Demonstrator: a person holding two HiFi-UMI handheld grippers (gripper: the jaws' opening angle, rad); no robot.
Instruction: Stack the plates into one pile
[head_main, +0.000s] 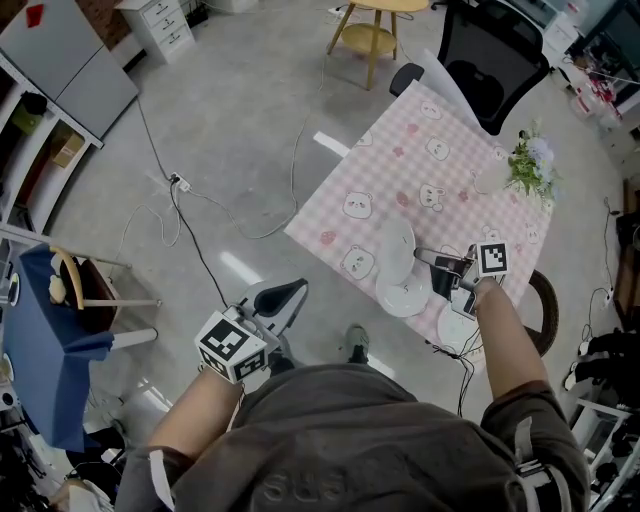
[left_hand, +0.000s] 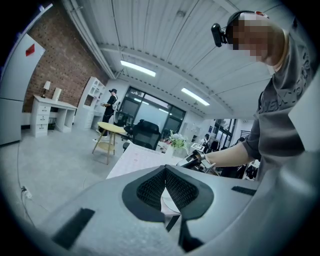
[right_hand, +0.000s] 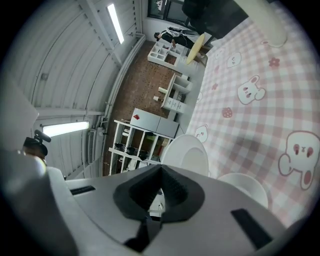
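The right gripper (head_main: 425, 258) was clamped shut on the rim of a white plate (head_main: 397, 248), holding it tilted on edge above the pink checked tablecloth (head_main: 400, 170), just inside the table's near edge. A second plate (head_main: 403, 297) lay flat at that edge, just below the first. A third plate (head_main: 452, 328) sat toward the near corner, partly under the person's forearm. The left gripper (head_main: 290, 290), jaws together and empty, hung off the table over the floor.
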